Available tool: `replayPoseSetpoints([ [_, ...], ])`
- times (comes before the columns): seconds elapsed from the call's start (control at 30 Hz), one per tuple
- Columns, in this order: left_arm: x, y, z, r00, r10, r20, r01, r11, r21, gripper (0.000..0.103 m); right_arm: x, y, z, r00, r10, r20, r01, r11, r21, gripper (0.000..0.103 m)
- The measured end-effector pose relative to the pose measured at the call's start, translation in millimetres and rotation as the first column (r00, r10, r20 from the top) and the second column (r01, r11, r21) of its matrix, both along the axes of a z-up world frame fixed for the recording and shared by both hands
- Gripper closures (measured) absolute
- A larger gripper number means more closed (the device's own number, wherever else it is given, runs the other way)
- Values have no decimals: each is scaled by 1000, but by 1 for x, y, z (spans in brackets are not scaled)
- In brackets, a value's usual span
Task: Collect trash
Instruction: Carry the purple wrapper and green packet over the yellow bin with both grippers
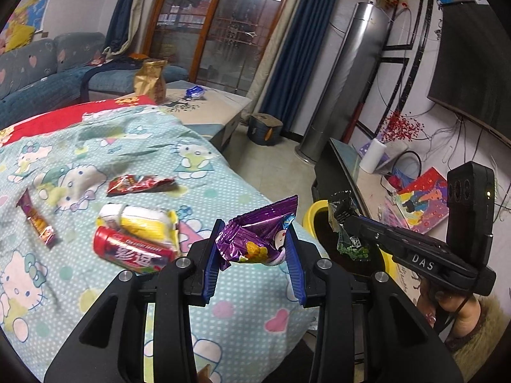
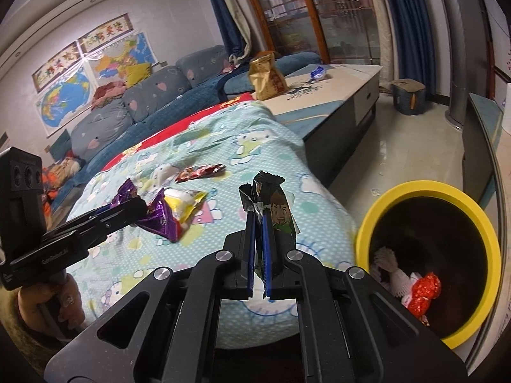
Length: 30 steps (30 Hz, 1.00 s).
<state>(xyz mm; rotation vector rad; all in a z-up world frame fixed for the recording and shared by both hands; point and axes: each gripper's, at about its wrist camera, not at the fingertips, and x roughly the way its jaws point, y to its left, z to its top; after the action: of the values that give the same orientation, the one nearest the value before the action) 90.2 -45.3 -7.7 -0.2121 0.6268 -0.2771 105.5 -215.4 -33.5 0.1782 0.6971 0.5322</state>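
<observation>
Two wrappers were held: a purple one [image 1: 255, 236] clamped in my left claw [image 1: 255, 255], a black one [image 2: 271, 207] pinched in my right claw [image 2: 259, 255], beside the yellow bin [image 2: 479, 223]. Four pieces lay on the blanket [image 1: 127, 134].

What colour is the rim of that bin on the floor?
Bright yellow, around a dark inside. The bin shows best in the right wrist view.

Purple wrapper [image 1: 255, 236] crumpled, held aloft; black-green wrapper [image 2: 274, 210] upright, pinched; yellow-rimmed bin [image 2: 428, 191] seemingly part-filled.
</observation>
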Motion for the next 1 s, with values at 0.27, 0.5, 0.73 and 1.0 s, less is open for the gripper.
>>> replayPoseSetpoints([
  [0.27,4,-15,2,999,-41,4,41,999,16,68,0,-21,-1,999,-42,4,42,999,-10,101],
  [0.5,8,-30,3,997,-77,9,77,997,28,68,-1,-38,-3,996,-84,2,84,996,-20,101],
  [0.73,12,-48,4,993,-118,18,117,992,43,68,0,-59,-5,991,-137,-2,137,990,-18,101],
  [1.0,18,-71,0,985,-171,17,170,984,53,68,3,-85,-4,978,-209,0,209,978,-10,101],
])
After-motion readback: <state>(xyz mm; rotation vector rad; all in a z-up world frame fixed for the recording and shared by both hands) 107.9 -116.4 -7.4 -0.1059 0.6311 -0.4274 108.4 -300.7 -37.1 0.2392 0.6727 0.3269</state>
